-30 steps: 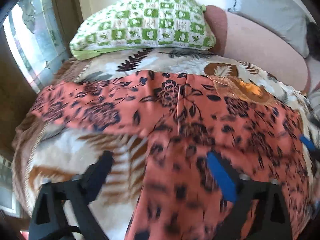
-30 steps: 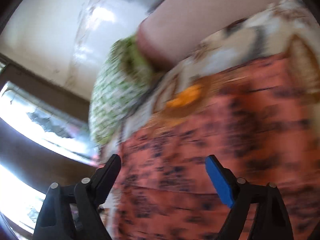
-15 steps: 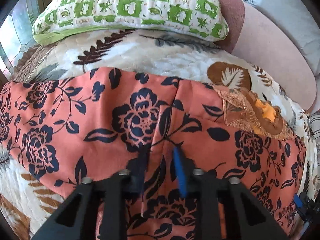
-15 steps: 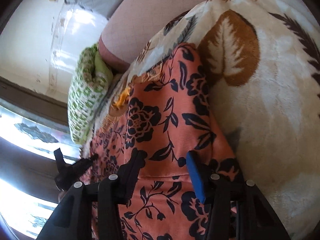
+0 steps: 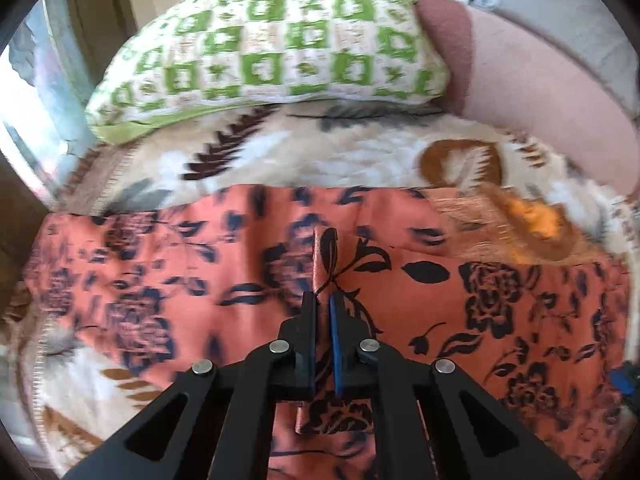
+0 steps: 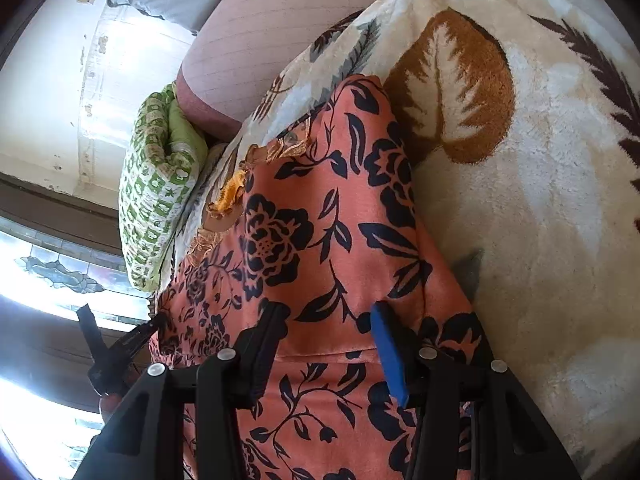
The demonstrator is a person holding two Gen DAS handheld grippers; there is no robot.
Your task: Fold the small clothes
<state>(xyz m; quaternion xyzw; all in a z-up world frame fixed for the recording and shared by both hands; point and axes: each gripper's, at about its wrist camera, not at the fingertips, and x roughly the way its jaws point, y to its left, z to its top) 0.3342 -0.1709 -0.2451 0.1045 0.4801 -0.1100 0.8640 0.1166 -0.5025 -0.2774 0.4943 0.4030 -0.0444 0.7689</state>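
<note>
— Left tool [image 5: 322, 300]?
— Pinched tight on a raised ridge of the orange floral garment [image 5: 440, 312], which lies on the leaf-patterned blanket [image 5: 360, 152] below the green checked pillow [image 5: 272, 40].
— Right tool [image 6: 328, 316]?
— Half closed, gripping the garment's hem fold.

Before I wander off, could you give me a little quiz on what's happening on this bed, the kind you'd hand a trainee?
1. True or false: the left gripper is shut on a raised ridge of the orange satin garment with dark floral print.
2. What lies beyond the garment, at the far end of the bed? A. a green-and-white checked pillow; B. a wicker basket; C. a stack of books.
3. Fill in: the garment lies on a cream, leaf-printed plush ____.

Key: 1 true; 2 A; 3 blanket.
</note>
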